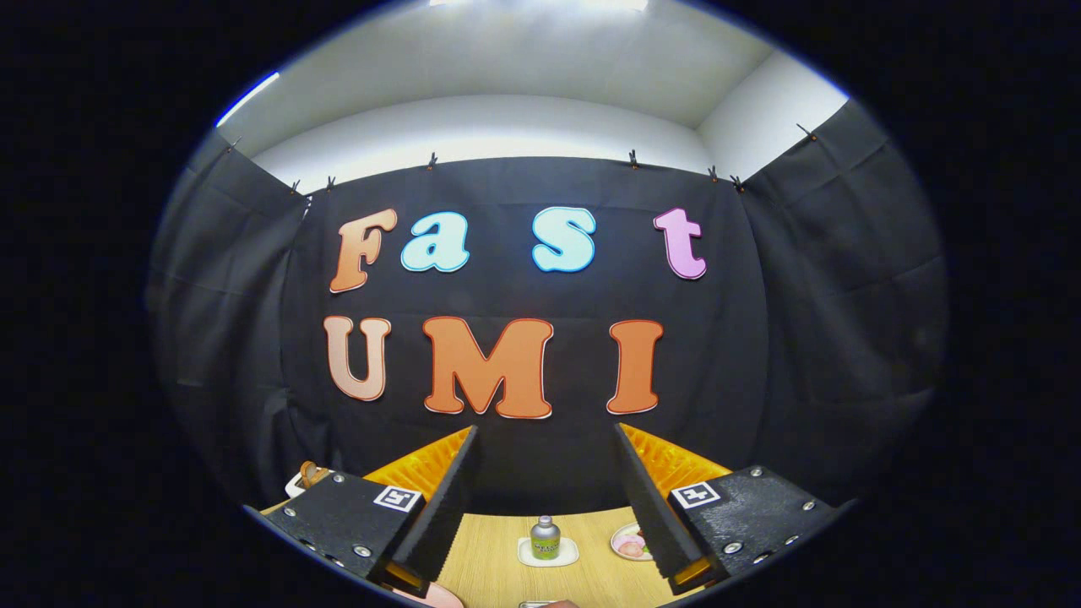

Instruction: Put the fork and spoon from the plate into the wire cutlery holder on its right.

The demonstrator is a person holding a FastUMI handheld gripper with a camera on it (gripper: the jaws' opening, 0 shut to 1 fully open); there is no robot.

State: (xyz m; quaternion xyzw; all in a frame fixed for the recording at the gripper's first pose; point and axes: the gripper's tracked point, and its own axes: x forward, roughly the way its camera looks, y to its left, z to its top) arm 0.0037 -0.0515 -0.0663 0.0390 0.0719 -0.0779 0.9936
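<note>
Our gripper [545,473] is raised, its fingers spread wide with nothing between them. Ahead and below, on the wooden surface [490,557], we see a small bottle [545,538] standing on a white coaster [548,553]. A plate [629,542] (partly hidden by the right finger) lies just beside it. Fork, spoon, holder: we cannot make them out.

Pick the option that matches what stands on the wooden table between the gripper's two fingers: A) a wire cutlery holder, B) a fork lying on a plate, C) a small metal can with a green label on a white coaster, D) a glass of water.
C: a small metal can with a green label stands upright on a white coaster on the wooden table, in the gap of the open gripper.
</note>
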